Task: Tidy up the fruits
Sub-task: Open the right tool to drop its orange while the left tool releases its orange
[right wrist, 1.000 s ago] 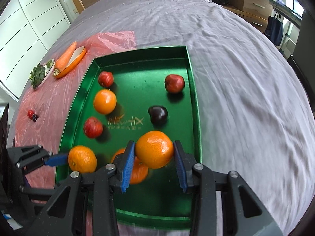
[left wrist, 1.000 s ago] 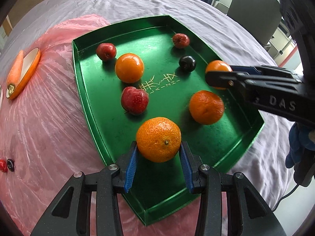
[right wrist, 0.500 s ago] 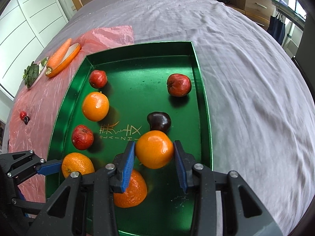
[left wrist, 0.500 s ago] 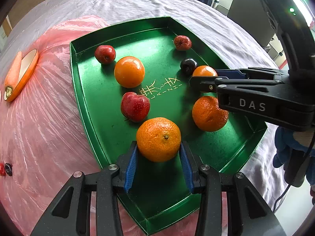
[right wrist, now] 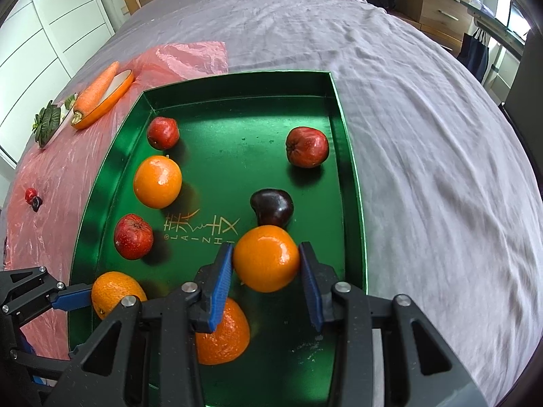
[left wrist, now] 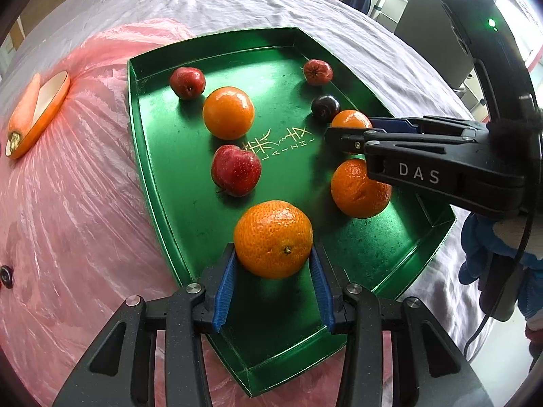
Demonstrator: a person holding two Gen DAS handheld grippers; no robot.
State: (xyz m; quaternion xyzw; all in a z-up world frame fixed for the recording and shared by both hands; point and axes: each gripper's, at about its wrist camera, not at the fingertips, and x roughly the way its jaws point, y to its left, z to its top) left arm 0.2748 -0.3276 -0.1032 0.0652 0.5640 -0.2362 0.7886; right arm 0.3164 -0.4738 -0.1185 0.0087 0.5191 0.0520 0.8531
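Observation:
A green tray (left wrist: 163, 156) (right wrist: 349, 156) lies on the bed and holds fruit. My left gripper (left wrist: 273, 268) is shut on a rough-skinned orange (left wrist: 273, 239) at the tray's near edge. My right gripper (right wrist: 266, 271) is shut on a smooth orange (right wrist: 266, 257) just in front of a dark plum (right wrist: 271, 207); it also shows in the left wrist view (left wrist: 351, 120). Loose in the tray are another smooth orange (left wrist: 228, 112), a rough orange (left wrist: 356, 190), and three red apples (left wrist: 236, 169) (left wrist: 187, 82) (left wrist: 317, 72).
A pink plastic sheet (left wrist: 68, 186) lies left of the tray on the grey bedspread (right wrist: 424, 135). On it lie a carrot on an orange dish (right wrist: 98, 96), a leafy green (right wrist: 45, 123) and two small berries (right wrist: 32, 198).
The right gripper has carried its smooth orange further over the tray toward the dark plum. The left gripper keeps hold of its rough orange and has shifted slightly over the tray.

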